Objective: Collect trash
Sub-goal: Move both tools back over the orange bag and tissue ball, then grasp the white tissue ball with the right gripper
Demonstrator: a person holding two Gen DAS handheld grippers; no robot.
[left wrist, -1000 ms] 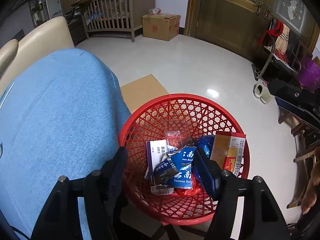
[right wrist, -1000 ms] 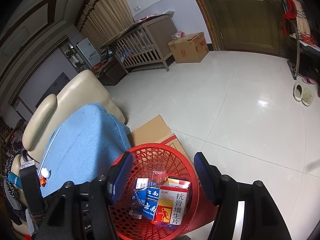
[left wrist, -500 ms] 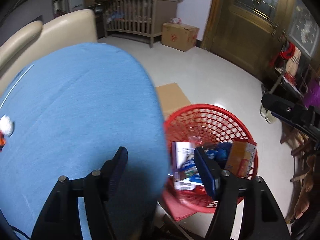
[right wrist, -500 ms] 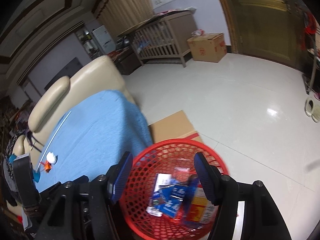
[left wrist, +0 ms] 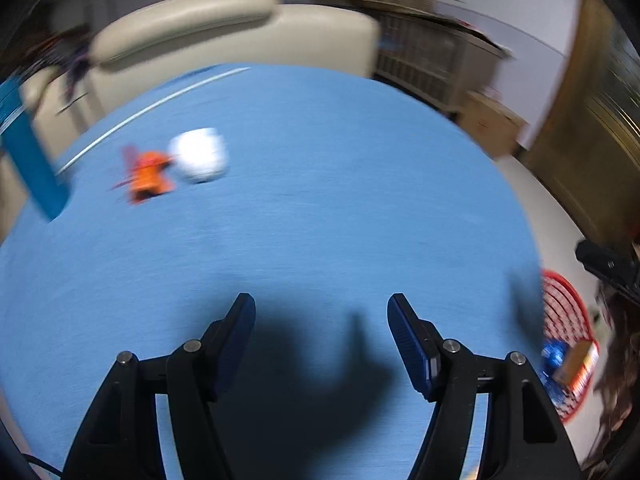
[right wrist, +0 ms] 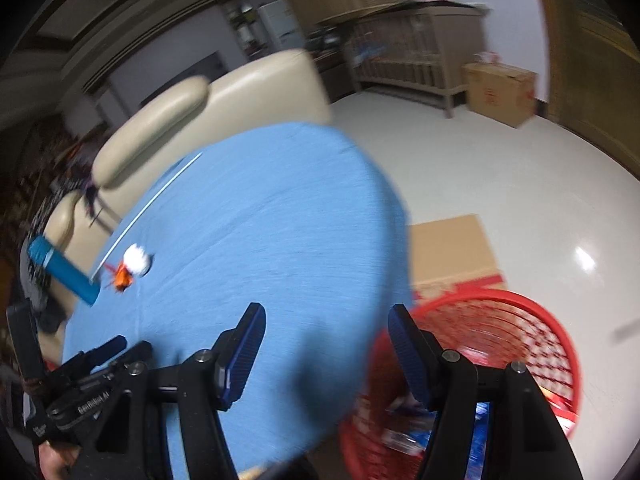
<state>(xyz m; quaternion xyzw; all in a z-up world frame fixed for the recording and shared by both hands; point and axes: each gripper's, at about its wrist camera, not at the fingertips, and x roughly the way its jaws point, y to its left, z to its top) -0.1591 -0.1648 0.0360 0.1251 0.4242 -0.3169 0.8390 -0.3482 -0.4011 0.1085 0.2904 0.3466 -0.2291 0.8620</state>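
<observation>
Both views swing off red basket (right wrist: 516, 304) onto blue table (left wrist: 320, 208); left gripper (left wrist: 321, 330) and right gripper (right wrist: 326, 338) spread, empty.
Crumpled white wad (left wrist: 200, 155) touching orange scrap (left wrist: 147, 174), far-left on cloth: light, soft; pinch across the bulk.

left wrist: low over blue cloth (left wrist: 320, 220) | right wrist: higher, beside | shared: cloth, basket (right wrist: 520, 312)

Taking the table (right wrist: 260, 216) as landmark: a crumpled wad (left wrist: 199, 155) lies on its far left part, touching a small wrapper (left wrist: 147, 174) just left of it. The basket (right wrist: 528, 320) stands on the floor at the table's near right edge, holding packets (left wrist: 568, 364). A sofa (left wrist: 224, 28) sits behind the table.
</observation>
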